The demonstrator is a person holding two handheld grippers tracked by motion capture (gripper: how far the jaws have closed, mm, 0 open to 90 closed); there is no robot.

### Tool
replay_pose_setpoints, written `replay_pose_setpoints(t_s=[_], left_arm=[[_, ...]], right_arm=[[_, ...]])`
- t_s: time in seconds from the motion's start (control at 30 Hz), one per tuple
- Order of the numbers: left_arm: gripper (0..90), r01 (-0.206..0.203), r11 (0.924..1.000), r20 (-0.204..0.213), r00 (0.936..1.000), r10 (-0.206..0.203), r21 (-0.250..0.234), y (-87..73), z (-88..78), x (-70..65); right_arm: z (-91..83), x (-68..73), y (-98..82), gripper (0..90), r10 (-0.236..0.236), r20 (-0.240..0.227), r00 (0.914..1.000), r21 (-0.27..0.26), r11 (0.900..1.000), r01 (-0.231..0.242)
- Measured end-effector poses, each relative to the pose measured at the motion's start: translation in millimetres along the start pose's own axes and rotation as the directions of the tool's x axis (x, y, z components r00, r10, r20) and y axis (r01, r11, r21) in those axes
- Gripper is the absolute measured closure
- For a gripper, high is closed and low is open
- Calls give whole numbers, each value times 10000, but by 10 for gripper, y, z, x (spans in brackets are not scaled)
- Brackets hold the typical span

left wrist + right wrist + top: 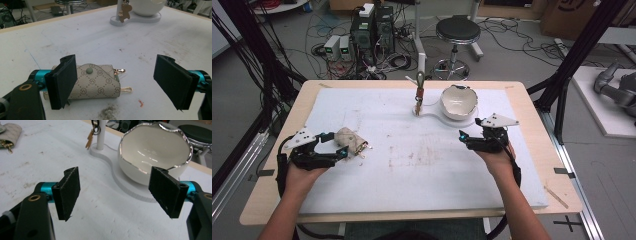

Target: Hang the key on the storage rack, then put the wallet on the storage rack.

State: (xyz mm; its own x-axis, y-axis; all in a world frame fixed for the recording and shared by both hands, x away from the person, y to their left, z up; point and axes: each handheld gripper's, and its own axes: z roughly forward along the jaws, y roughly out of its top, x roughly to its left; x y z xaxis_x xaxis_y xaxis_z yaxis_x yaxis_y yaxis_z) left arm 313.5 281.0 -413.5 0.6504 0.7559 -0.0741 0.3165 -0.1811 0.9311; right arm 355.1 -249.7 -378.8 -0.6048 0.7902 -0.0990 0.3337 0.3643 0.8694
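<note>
Both hand-held grippers gape wide, holding nothing. Left hand-held gripper [115, 82] straddles the key pouch [96, 81], which lies on the bench [412, 150] left of the white bowl [458, 102]; right hand-held gripper [116, 195] hangs just before that bowl.

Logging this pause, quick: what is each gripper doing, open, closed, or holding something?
Left gripper: open, jaws wide apart around the patterned key pouch, not clamped on it.
Right gripper: open, holding nothing, facing the white bowl.

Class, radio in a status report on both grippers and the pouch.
Left gripper open, pouch lying by its left jaw. Right gripper open, empty, facing bowl. Nothing in the way.
</note>
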Motion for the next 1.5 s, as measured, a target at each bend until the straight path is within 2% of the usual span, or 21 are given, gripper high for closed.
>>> replay_pose_setpoints(t_s=[0.17, 0.43, 0.77, 1.2, 1.5], left_arm=[[190, 14, 10000, 64, 10000, -13, -63, 9, 4, 2], [190, 42, 10000, 45, 10000, -42, -64, 6, 9, 9], [190, 38, 10000, -44, 10000, -39, -72, 7, 4, 7], [190, 50, 10000, -71, 10000, -50, -62, -9, -32, 19], [190, 88, 9999, -242, 9997, -90, -83, -34, -118, 8]], right_arm=[[28, 13, -155, 209, 275, -115, 9996, 85, 9996, -274], [94, -5, -231, 189, 478, -186, 9987, 270, 9985, -473], [84, -47, -253, 189, 647, -167, 9978, 229, 9977, -644], [87, -46, -241, 189, 627, -65, 9980, 77, 9980, -626], [147, 19, -152, 189, 500, -279, 9984, -35, 9987, -501]])
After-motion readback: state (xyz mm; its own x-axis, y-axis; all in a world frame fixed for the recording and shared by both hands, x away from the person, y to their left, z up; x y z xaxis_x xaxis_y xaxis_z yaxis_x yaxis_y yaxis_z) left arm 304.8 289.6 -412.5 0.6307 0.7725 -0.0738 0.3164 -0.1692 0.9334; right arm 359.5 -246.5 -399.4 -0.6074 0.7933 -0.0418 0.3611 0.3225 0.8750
